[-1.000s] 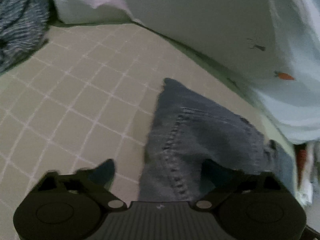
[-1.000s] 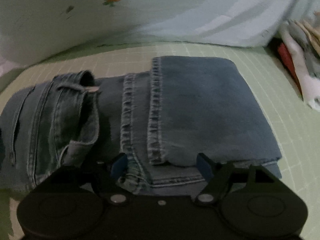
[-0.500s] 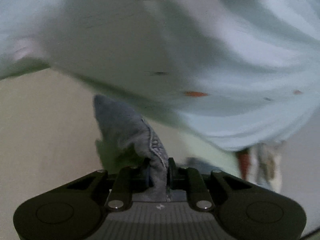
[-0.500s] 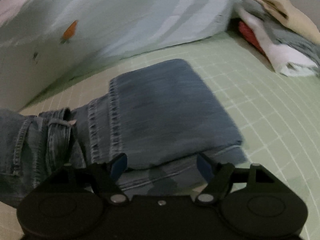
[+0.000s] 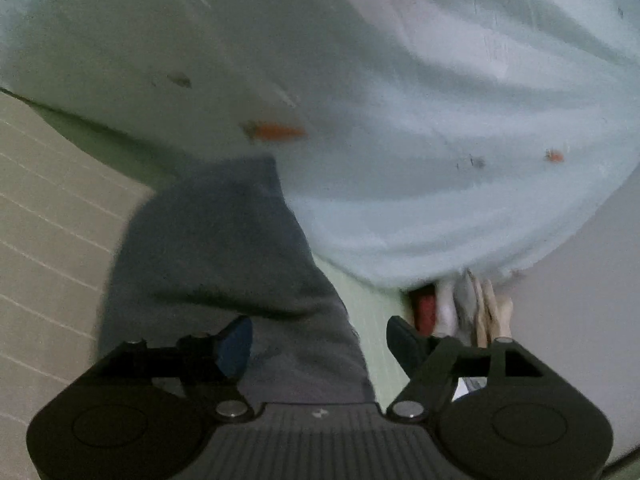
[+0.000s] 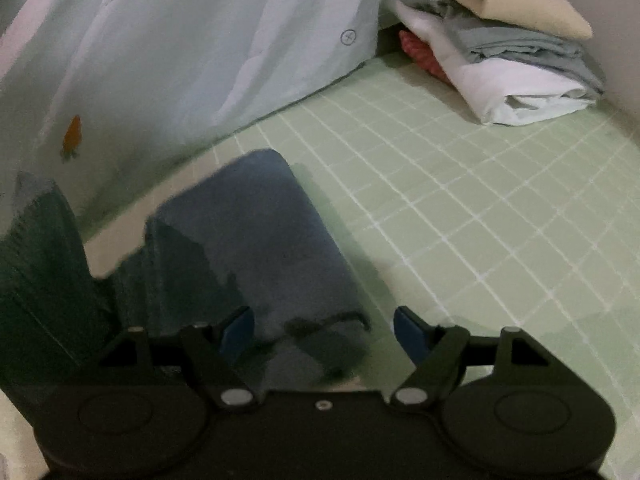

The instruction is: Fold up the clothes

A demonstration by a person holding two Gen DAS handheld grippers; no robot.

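A pair of blue jeans [image 6: 248, 248] lies folded into a compact block on the green checked sheet [image 6: 460, 200]. In the left wrist view the jeans [image 5: 216, 264] lie as a dark block just ahead. My left gripper [image 5: 320, 340] is open and empty, its fingers apart just above the near end of the jeans. My right gripper [image 6: 324, 334] is open and empty, over the near edge of the folded jeans. Both views are blurred by motion.
A large pale blue quilt with small carrot prints [image 6: 180, 60] rises behind the jeans, also in the left wrist view [image 5: 400, 140]. A stack of folded clothes [image 6: 500, 52] sits at the back right, also in the left wrist view [image 5: 460, 308].
My left gripper shut on the jeans' waist end, carried it over the folded legs, and has now let go and stands open. My right gripper stayed open and swung right.
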